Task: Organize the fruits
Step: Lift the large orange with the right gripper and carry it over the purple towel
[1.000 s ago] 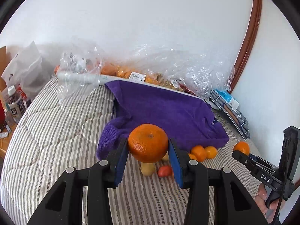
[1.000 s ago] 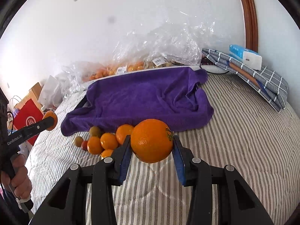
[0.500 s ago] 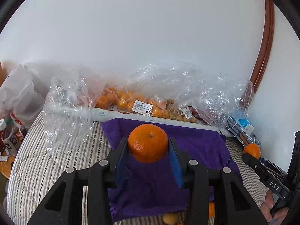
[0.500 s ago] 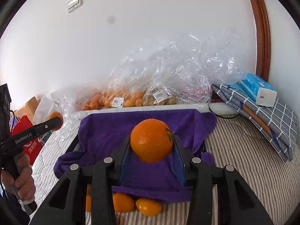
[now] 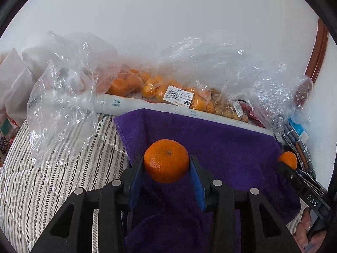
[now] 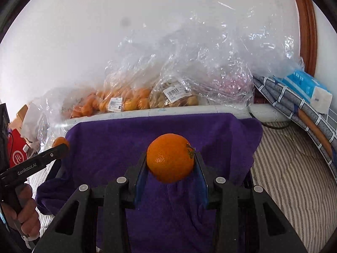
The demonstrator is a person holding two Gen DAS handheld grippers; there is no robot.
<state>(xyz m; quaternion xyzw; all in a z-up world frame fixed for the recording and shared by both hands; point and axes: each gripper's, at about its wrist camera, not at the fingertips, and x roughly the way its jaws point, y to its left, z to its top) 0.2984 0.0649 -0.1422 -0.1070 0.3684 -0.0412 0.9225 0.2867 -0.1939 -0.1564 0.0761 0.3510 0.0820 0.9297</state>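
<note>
Fingers of the left gripper point(image 5: 166, 164) pinch one orange point(image 5: 166, 160); the right gripper point(image 6: 170, 164) clamps another orange point(image 6: 170, 157). Both hang above the purple towel point(image 5: 221, 143) on the bed point(image 5: 42, 179), which lies straight below and ahead. Whatever the towel covers stays hidden, and the bagged fruit point(image 6: 126, 101) behind blurs under plastic.

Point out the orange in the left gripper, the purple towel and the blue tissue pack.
orange point(image 5: 166, 160), left wrist view, front peel.
purple towel point(image 5: 221, 139), left wrist view, bare upper part.
blue tissue pack point(image 6: 303, 84), right wrist view, top face.
</note>
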